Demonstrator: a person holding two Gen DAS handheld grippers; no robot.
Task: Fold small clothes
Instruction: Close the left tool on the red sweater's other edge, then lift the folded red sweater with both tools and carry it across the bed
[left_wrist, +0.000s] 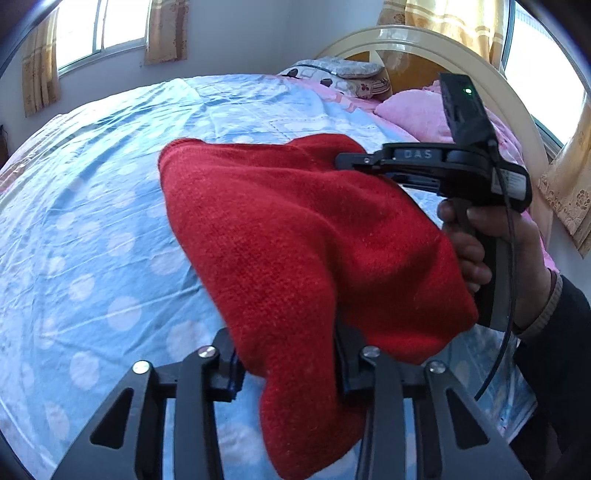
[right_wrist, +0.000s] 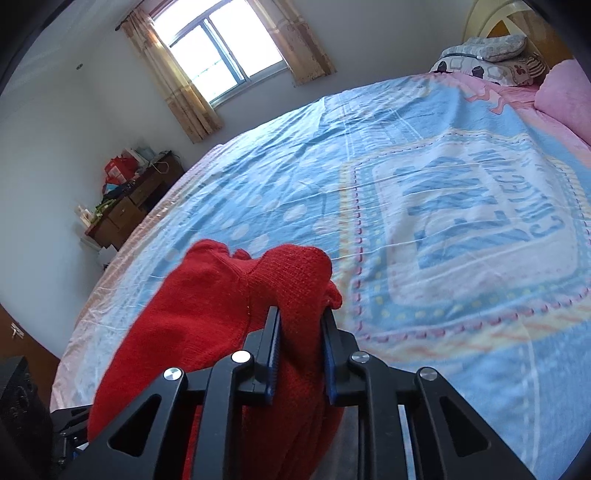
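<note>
**Red knit garment lifted between both grippers above the bed**

We found the red knit garment in the centre of the left wrist view, raised off the blue dotted bedsheet and hanging as a bunched span from the right side of the frame down to the lower middle. One end dropped between the fingers of the left gripper at the bottom of that frame; the jaws stood partly closed with the knit filling the gap and both pads against the cloth, so we recorded it as pinching the garment.

The right gripper entered from the right of the same view, its tips buried in the garment's upper edge. A hand in a dark sleeve held its handle at the right edge of the frame.

In the right wrist view the right gripper sat at the bottom centre, its jaws drawn close and pinching a thick fold of the red knit garment, which rose above the fingertips and spilled to the lower left of the frame.

The bed filled the rest of the view, with pillows in the upper right, a window at the upper centre and a wooden dresser at the left
</note>
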